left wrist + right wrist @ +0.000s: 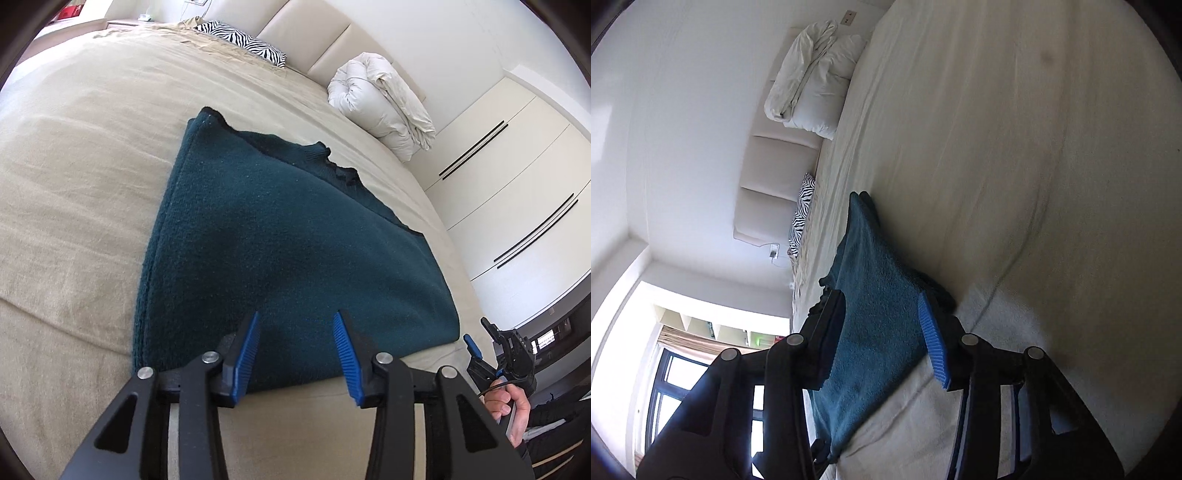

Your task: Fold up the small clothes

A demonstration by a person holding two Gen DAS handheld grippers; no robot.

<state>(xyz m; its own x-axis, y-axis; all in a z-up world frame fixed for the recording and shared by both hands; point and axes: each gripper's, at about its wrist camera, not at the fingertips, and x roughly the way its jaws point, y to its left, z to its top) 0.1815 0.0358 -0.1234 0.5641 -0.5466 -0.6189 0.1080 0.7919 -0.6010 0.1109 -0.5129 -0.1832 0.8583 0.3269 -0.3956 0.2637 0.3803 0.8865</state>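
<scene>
Left wrist view gives me the folded dark teal knit sweater point(280, 243) lying flat on the beige bedspread point(81, 177), its near edge just under my left gripper point(297, 358), whose blue-padded jaws stand wide apart and hold nothing. Beyond the sweater's far edge sit a rolled white duvet point(380, 107) and a zebra-striped pillow point(240, 40) against the headboard. Off the sweater's right corner my right gripper point(480, 332) shows, gripped by the hand point(506, 406). From the right wrist, its jaws are spread, sweater point(875, 310) between them, contact unclear.
</scene>
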